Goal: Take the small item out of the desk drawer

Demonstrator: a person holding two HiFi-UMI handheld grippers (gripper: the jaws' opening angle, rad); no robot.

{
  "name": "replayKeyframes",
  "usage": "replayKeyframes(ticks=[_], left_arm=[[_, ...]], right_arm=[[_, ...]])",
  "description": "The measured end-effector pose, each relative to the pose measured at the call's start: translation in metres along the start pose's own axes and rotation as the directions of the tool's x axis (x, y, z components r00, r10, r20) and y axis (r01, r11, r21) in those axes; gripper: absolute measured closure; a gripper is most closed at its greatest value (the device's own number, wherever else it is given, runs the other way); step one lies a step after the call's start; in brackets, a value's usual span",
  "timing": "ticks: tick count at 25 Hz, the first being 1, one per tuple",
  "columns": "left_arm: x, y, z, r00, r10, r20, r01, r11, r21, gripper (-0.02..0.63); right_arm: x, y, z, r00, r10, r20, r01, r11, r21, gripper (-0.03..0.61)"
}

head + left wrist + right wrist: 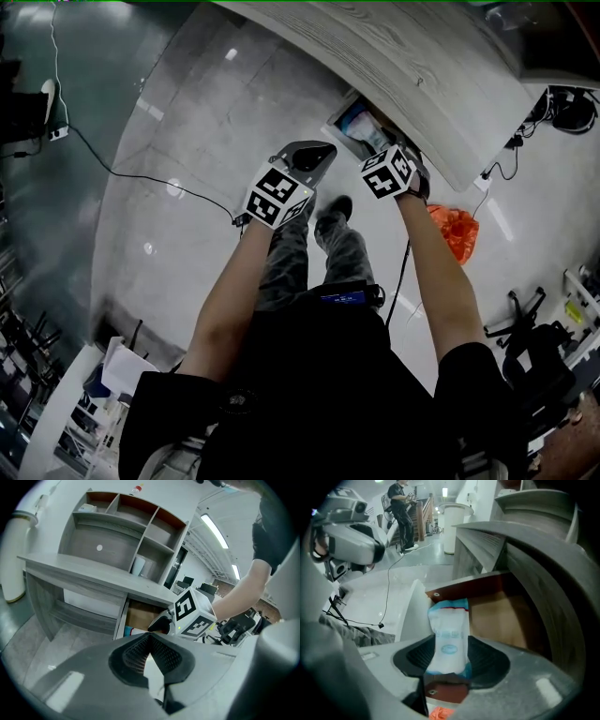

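Note:
The desk drawer [501,616] stands pulled out, with a brown bottom. In it lies a small white and blue packet [449,630], pointing lengthwise away from me. My right gripper [449,657] reaches into the drawer with its jaws spread to either side of the packet's near end; the pads do not press on it. In the head view the drawer [349,111] shows under the grey desk's [412,66] edge, the packet [367,131] inside. My left gripper [314,155] hangs beside the drawer, over the floor, its fingertips together and nothing between them [150,637].
An orange bag [455,230] lies on the floor right of the drawer. A black cable [131,173] runs over the pale floor at left. The desk carries a shelf hutch [122,531]. An office chair [534,347] stands at right. A person [401,498] stands far off.

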State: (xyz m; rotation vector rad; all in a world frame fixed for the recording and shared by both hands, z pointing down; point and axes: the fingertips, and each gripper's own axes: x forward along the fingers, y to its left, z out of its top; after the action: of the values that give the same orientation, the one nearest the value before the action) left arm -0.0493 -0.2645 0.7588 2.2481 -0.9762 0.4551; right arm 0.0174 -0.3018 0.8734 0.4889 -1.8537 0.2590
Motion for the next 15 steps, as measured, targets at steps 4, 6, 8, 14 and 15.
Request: replayKeyframes(ticks=[4,6,8,14,15], left_arm=[[-0.004,0.002,-0.003,1.0,0.005,0.001,-0.005,1.0,-0.007,0.614],[-0.006,0.003,-0.004,1.0,0.006,-0.001,-0.006,1.0,-0.01,0.614],[-0.007,0.003,-0.005,1.0,0.007,-0.001,-0.007,1.0,-0.013,0.614],[-0.006,-0.001,-0.005,1.0,-0.004,-0.001,0.004,1.0,-0.017,0.614],[-0.007,-0.002,-0.004,1.0,-0.003,-0.001,0.003,1.0,-0.017,0.614]], right_arm=[[0.007,0.002,-0.006,0.997,-0.027,-0.067,0.025,0.999,-0.035,0.368],[0.011,0.003,-0.008,0.994,-0.031,-0.101,0.027,0.999,-0.044,0.368],[0.015,0.002,-0.011,0.991,-0.038,-0.131,0.032,0.998,-0.048,0.368],[0.018,-0.005,-0.015,0.983,-0.064,-0.169,0.054,0.996,-0.065,0.411],[0.017,-0.005,-0.014,0.985,-0.061,-0.163,0.051,0.997,-0.063,0.414]])
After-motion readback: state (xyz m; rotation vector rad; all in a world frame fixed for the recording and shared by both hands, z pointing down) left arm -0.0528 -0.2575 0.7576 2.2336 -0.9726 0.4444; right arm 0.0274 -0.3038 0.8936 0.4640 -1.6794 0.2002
